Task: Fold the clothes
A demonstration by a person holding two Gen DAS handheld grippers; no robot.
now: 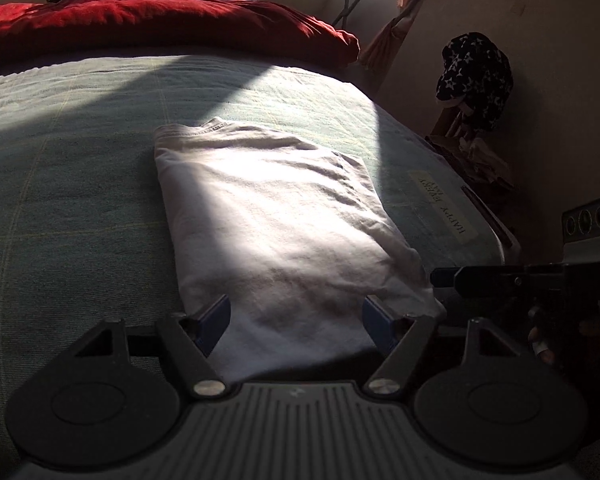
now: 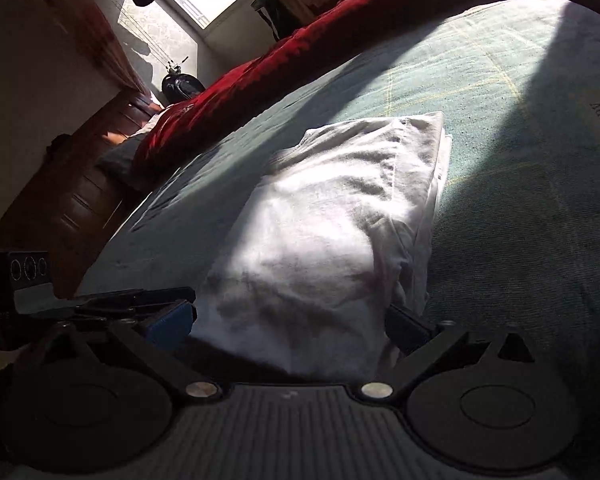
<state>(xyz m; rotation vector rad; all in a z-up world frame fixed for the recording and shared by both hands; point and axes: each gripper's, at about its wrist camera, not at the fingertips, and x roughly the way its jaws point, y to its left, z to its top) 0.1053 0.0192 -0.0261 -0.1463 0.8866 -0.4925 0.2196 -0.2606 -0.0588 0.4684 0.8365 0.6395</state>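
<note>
We hold the left gripper (image 1: pixel 296 320) and the right gripper (image 2: pixel 290 326) spread wide at the near end of the white shirt (image 1: pixel 268 216), which lies folded narrow on the bed (image 1: pixel 60 184). Catching only the top layer could drag the folds apart.

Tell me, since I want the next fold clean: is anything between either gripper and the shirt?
Nothing visible. The left gripper is open with the near edge of the white shirt already between its fingers. The right gripper is open around the same end, and only bare bedspread surrounds the shirt.
</note>
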